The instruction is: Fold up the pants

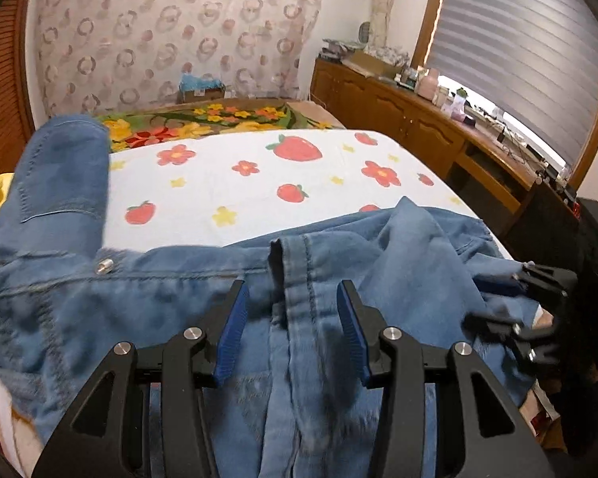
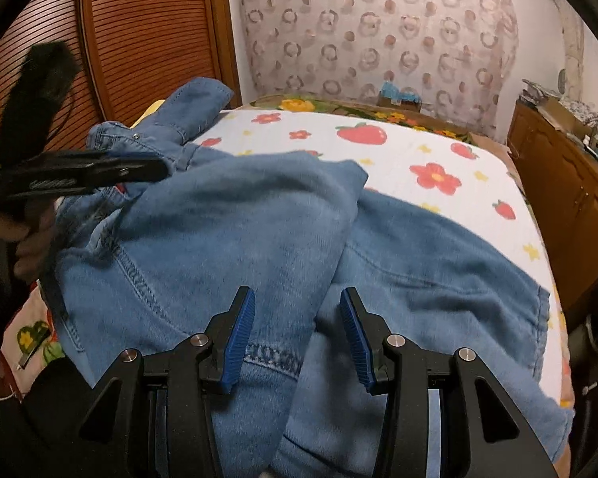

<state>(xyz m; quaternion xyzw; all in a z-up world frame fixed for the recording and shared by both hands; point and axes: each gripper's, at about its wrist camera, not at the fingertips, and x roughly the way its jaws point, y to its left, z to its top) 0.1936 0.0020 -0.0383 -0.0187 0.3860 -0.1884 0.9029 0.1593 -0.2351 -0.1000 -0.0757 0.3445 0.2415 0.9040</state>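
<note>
While the left wrist view is looking down over the bed, the pants are lying rumpled across the near edge of the strawberry sheet, spreading from about 9 o'clock to 3 o'clock. One part with a pocket is rising in a hump at 10 o'clock, and a metal button is showing just beneath it. A seamed strip of denim is running up between the fingers of the left hand-held gripper, whose jaws are standing partly open; the blue pads are not pressing on the cloth, so it is holding nothing. At 3 o'clock the right hand-held gripper is showing blurred against the denim.

As the right wrist view is taking in the same bed, the pants are filling the middle and lower frame, with one layer thrown loosely over another and a leg trailing toward 4 o'clock. The right hand-held gripper is hovering over the denim with its jaws partly apart and nothing clamped between them. At 9 o'clock the left hand-held gripper is reaching in over the waistband end.

Judging by this, the folding is barely starting: the pants are neither flattened nor lined up leg on leg, no neat fold is showing, and smoothing and every fold are remaining.
</note>
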